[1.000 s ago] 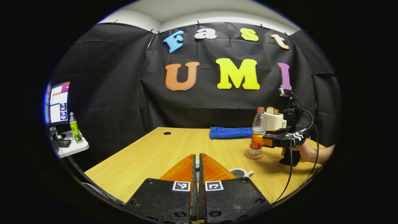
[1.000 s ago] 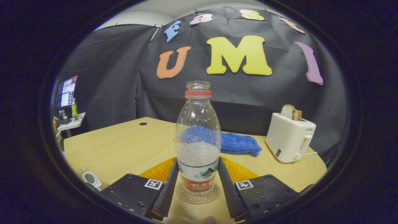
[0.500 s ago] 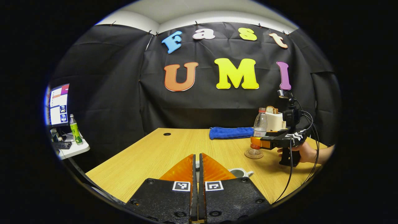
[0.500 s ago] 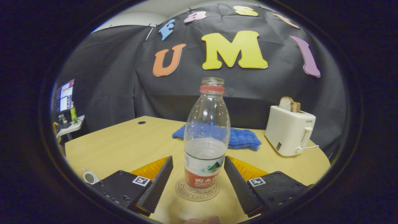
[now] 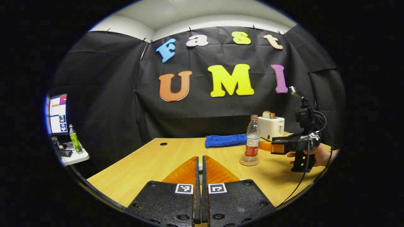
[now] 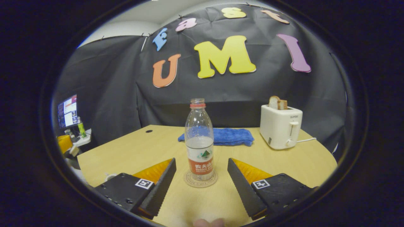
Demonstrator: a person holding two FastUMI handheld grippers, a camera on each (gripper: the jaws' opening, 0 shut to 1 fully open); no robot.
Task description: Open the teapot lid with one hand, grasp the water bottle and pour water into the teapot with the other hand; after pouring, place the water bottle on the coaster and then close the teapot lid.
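Note:
The clear water bottle [image 6: 199, 138] with a red neck ring and no cap stands upright on the round coaster [image 6: 189, 181]. My right gripper [image 6: 201, 162] is open, its fingers drawn back on either side of the bottle and not touching it. In the left gripper view the bottle [image 5: 252, 138] and coaster [image 5: 249, 162] stand mid-right, with the right gripper [image 5: 268, 146] just to their right in a hand [image 5: 318, 154]. My left gripper [image 5: 199, 160] is shut, with a white sliver of the teapot lid [image 5: 200, 165] pinched between its fingers. A white bit of the teapot [image 6: 109, 176] peeks out at the lower left.
A white toaster [image 6: 280, 126] with bread stands at the back right of the wooden table [image 6: 132, 151]. A folded blue cloth [image 6: 227, 136] lies behind the bottle. Left of the table, a side table holds a monitor [image 5: 58, 113] and a green bottle [image 5: 73, 138].
My right gripper opened, let go of the bottle and drew back; the bottle stays on the coaster. The left gripper view shifted, and the teapot body below it passed out of sight.

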